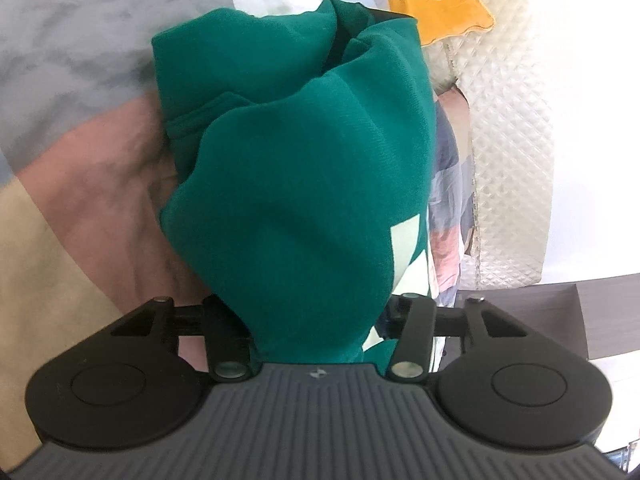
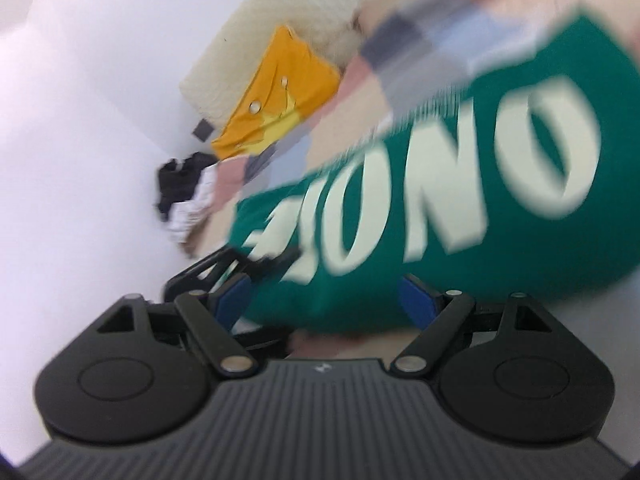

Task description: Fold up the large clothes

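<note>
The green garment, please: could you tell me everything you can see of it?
The green garment is a soft knit fabric, deep green, with large pale block letters printed on it, clearest in the right wrist view. It is bunched and creased, not flat, and lies on a patchwork bedspread. A gathered fold runs down between the fingers of the left gripper; whether they press it is hidden. Its lower edge sits between the open blue pads of the right gripper, which do not visibly squeeze it.

Left claw [image 1: 312, 320] points slightly downward, its jaws partly closed and bunched green cloth filling the gap. Right claw [image 2: 326, 300] stands wide, blue pads [image 2: 418, 300] flanking the cloth.
</note>
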A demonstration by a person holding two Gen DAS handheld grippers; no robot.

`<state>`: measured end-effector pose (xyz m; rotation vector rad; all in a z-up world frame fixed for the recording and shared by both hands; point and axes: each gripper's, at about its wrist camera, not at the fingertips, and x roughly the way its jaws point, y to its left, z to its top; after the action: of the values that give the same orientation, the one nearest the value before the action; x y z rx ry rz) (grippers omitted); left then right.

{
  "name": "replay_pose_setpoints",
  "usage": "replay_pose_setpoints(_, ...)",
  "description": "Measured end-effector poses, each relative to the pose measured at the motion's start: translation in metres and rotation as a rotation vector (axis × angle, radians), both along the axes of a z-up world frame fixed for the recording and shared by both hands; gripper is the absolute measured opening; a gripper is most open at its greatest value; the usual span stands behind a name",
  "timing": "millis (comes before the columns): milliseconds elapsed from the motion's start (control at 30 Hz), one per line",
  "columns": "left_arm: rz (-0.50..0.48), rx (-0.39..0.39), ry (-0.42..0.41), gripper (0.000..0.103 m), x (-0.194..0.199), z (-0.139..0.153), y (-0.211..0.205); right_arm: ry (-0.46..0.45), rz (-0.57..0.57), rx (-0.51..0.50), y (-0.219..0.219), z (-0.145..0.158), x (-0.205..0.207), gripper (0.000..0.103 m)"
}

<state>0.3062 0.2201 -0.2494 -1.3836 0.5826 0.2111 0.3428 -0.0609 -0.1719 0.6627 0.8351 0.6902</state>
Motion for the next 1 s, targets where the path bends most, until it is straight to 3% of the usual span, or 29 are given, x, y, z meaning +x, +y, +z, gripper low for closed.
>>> replay_pose_setpoints(100, -0.001, 0.002, -0.009, 0.052, -0.006, -0.002, 0.018, 0.176, 0.018, 0.106, 0.002, -0.031, 0.01, 0.085)
replay_pose_setpoints(200, 0.005, -0.011, -0.011, 0.052, -0.005, 0.0, 0.019, 0.308, -0.029, 0.216, -0.005, -0.058, 0.019, 0.103)
replay_pose_setpoints(267, 0.008, -0.016, -0.011, 0.052, 0.0, -0.011, 0.028, 0.362, -0.082, 0.263, -0.011, -0.07, 0.023, 0.103)
replay_pose_setpoints(467, 0.013, -0.051, -0.011, 0.055, 0.001, -0.018, 0.031, 0.413, -0.219, 0.296, -0.026, -0.086, 0.035, 0.103)
replay_pose_setpoints(567, 0.015, -0.069, -0.006, 0.062, 0.001, -0.022, 0.033, 0.428, -0.319, 0.352, -0.039, -0.095, 0.039, 0.103)
replay_pose_setpoints(633, 0.019, -0.08, -0.002, 0.074, 0.0, -0.024, 0.036, 0.431, -0.39, 0.401, -0.05, -0.098, 0.041, 0.103)
replay_pose_setpoints(800, 0.044, -0.161, -0.029, 0.088, -0.003, -0.032, 0.043, 0.434, -0.528, 0.469, -0.075, -0.101, 0.04, 0.103)
replay_pose_setpoints(1000, 0.056, -0.156, -0.001, 0.09, 0.004, -0.044, 0.048, 0.425, -0.596, 0.46, -0.078, -0.101, 0.036, 0.102)
